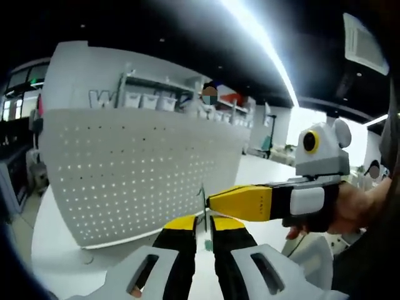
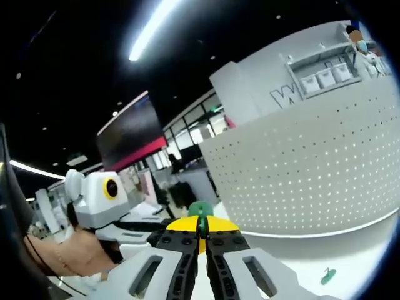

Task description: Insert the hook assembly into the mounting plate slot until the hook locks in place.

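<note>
Risk of slipping: left gripper [image 1: 203, 232] clenched on just a thin sliver of the hook assembly [image 1: 203, 203], held in the air in front of the upright mounting plate [image 1: 137, 162], not yet in any slot. Could twist or drop under a nudge from the right gripper [image 1: 212, 201], which touches it. Right jaws pressed together, a green piece [image 2: 201, 209] at their tips; grasp on it unclear.

Counted: 2 grippers, 1 plate, 1 metal hook, 2 green pieces, the other green piece [image 2: 328, 274] lying loose on the tabletop [image 2: 294, 256] near the plate's foot.
</note>
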